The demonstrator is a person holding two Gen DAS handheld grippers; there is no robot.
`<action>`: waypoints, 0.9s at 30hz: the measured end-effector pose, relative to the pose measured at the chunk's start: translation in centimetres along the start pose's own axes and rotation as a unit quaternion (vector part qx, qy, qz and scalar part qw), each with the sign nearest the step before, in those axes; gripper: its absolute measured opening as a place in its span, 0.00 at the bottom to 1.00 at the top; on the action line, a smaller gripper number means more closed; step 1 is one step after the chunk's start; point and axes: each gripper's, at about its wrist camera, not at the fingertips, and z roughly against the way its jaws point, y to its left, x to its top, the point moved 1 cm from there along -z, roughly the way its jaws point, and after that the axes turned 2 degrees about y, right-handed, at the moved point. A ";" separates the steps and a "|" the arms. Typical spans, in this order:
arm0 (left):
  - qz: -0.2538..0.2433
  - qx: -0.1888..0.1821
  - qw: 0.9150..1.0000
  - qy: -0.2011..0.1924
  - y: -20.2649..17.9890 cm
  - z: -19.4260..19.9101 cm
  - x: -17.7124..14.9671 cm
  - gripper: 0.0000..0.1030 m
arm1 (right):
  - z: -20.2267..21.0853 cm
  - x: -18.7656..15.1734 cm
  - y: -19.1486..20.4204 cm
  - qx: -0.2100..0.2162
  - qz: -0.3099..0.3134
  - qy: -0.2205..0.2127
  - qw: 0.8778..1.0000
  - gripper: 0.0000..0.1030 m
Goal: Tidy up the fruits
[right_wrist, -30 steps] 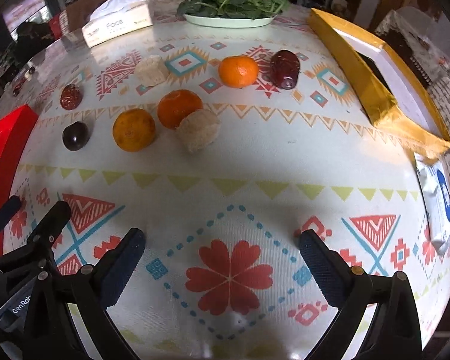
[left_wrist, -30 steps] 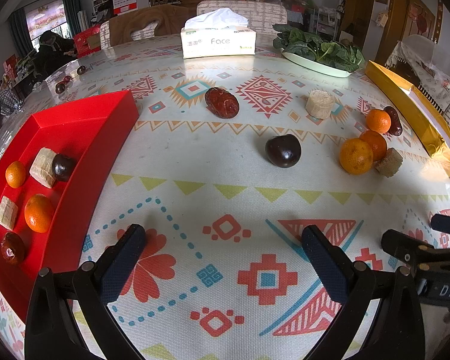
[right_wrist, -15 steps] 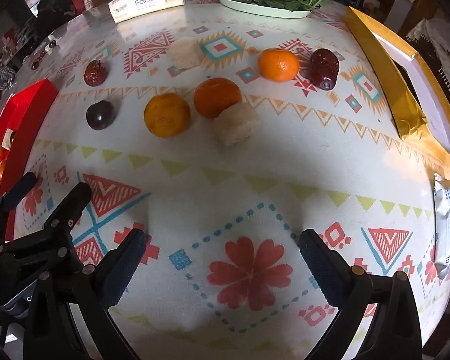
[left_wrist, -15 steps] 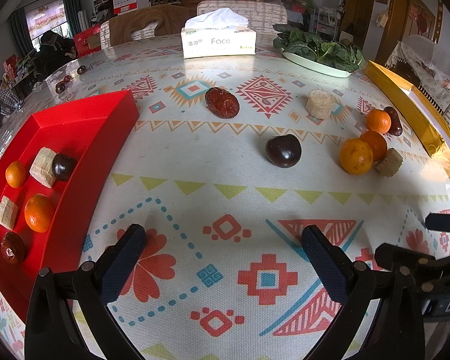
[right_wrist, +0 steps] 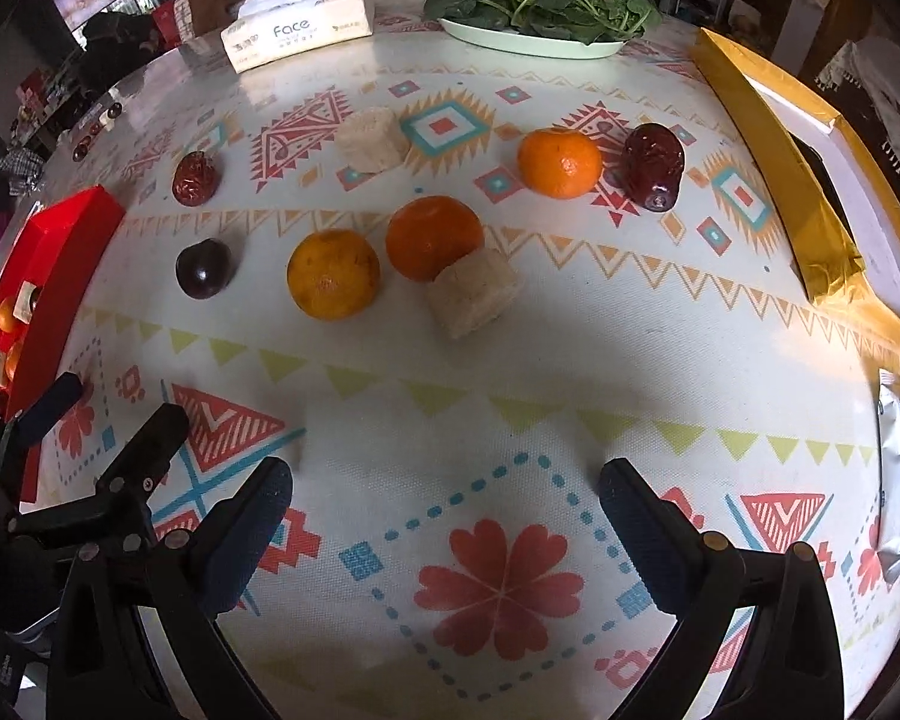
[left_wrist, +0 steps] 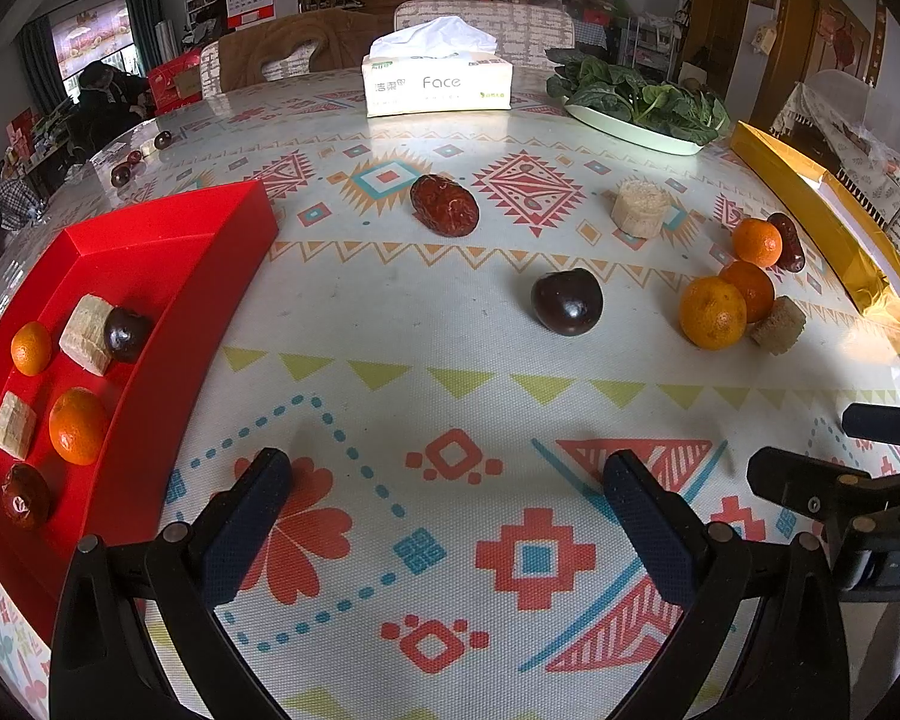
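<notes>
Two grippers are in your hands, and both have their jaws spread wide with nothing between them. Your left gripper (left_wrist: 444,498) hovers over the patterned tablecloth (left_wrist: 450,372), just beside the red tray (left_wrist: 210,252) on its left. Your right gripper (right_wrist: 444,498) hangs over the flower print nearer the gold box (right_wrist: 768,138).

Inside the tray you already have six pieces: a small orange (left_wrist: 30,348), a pale cut chunk (left_wrist: 87,333) touching a dark plum (left_wrist: 126,333), a second pale chunk (left_wrist: 12,423), a larger orange (left_wrist: 78,426) and a red date (left_wrist: 25,495) at the near end.

Loose on the cloth, from the right wrist view, a dark plum (right_wrist: 204,268) lies nearest the tray, with a wrinkled red date (right_wrist: 195,178) behind it. A yellow-orange mandarin (right_wrist: 333,274) sits near a deeper orange one (right_wrist: 435,237), which touches a pale chunk (right_wrist: 474,291) in front of it. Further back you have another pale chunk (right_wrist: 371,139), and a third orange (right_wrist: 560,163) just beside a dark red date (right_wrist: 654,166).

At the far edge stand a tissue box (right_wrist: 297,30) and a plate of leafy greens (right_wrist: 540,0). A few small dark items (left_wrist: 129,165) lie at the far left edge; they may be more fruit, but they are too small to tell.
</notes>
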 end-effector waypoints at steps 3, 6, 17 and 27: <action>0.000 0.000 1.000 0.000 0.0 0.0 0.0 1.00 | 0.2 -0.8 0.0 0.005 0.001 -0.047 0.999 1.00; 0.000 0.000 1.000 0.000 0.0 0.0 0.0 1.00 | 0.3 -1.9 -0.3 -0.003 0.009 -0.094 0.996 1.00; 0.000 0.000 1.000 0.000 0.0 0.0 0.0 1.00 | 1.8 -2.8 -3.2 0.087 -0.055 -0.145 0.984 1.00; 0.000 0.000 1.000 0.000 0.0 0.0 0.0 1.00 | 1.7 -1.3 -3.6 0.120 -0.063 -0.088 0.987 1.00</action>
